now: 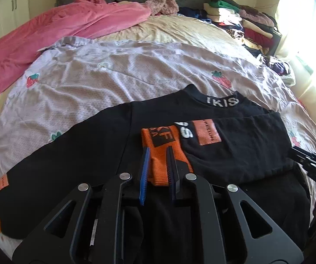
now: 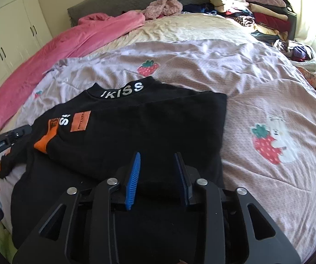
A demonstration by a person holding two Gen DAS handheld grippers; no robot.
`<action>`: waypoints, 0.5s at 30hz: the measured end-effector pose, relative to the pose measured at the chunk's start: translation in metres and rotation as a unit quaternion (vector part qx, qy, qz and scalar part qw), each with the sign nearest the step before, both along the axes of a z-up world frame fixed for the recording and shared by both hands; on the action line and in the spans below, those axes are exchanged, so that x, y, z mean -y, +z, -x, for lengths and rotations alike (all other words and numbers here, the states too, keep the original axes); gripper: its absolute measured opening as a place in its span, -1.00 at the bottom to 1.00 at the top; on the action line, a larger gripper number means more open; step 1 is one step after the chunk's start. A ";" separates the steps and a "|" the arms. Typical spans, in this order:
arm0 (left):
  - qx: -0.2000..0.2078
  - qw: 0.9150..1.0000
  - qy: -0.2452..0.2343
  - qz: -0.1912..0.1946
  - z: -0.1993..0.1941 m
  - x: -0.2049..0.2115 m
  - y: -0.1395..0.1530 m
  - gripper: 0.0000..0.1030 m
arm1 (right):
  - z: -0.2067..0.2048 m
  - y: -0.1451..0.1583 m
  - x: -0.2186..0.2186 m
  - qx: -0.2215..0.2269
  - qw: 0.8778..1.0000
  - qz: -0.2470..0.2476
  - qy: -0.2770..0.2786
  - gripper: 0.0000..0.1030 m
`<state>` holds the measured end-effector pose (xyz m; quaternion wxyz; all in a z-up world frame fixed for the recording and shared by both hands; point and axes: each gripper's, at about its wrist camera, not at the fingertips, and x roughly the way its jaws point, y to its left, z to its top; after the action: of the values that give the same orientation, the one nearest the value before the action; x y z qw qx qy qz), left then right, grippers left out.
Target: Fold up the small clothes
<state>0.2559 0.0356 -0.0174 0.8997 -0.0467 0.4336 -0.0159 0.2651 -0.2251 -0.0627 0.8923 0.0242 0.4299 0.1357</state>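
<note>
Fingers (image 1: 145, 167) apart, black top (image 2: 136, 127), "KISS" collar (image 2: 122, 91)

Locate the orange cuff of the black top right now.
The orange cuff lies folded onto the chest of the black top, beside the orange patch. In the left wrist view it sits between the left gripper fingers.

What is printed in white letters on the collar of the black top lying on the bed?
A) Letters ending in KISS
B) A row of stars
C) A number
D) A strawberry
A: the collar of the black top shows white letters reading KISS in the right wrist view; the strawberries sit on the bedspread instead.
</note>
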 end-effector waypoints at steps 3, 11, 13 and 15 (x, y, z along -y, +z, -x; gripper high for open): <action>-0.031 0.999 -0.021 -0.014 -0.007 0.014 -0.015 -0.66 | -0.008 -0.011 -0.005 -0.012 1.000 0.011 0.003 -0.33; -0.063 0.998 -0.013 0.000 -0.006 0.006 -0.047 -0.55 | -0.019 -0.036 0.007 -0.055 0.998 0.019 -0.029 -0.32; -0.062 0.998 -0.012 -0.001 -0.004 0.004 -0.044 -0.45 | -0.016 -0.032 0.007 -0.048 0.998 0.017 -0.030 -0.26; -0.061 0.998 -0.011 0.009 -0.002 0.001 -0.041 -0.42 | -0.012 -0.028 0.007 -0.043 0.998 0.013 -0.031 -0.21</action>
<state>0.2579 0.0342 -0.0588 0.8707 -0.0514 0.4884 -0.0268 0.2771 -0.2317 -0.0903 0.8768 0.0317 0.4691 0.1008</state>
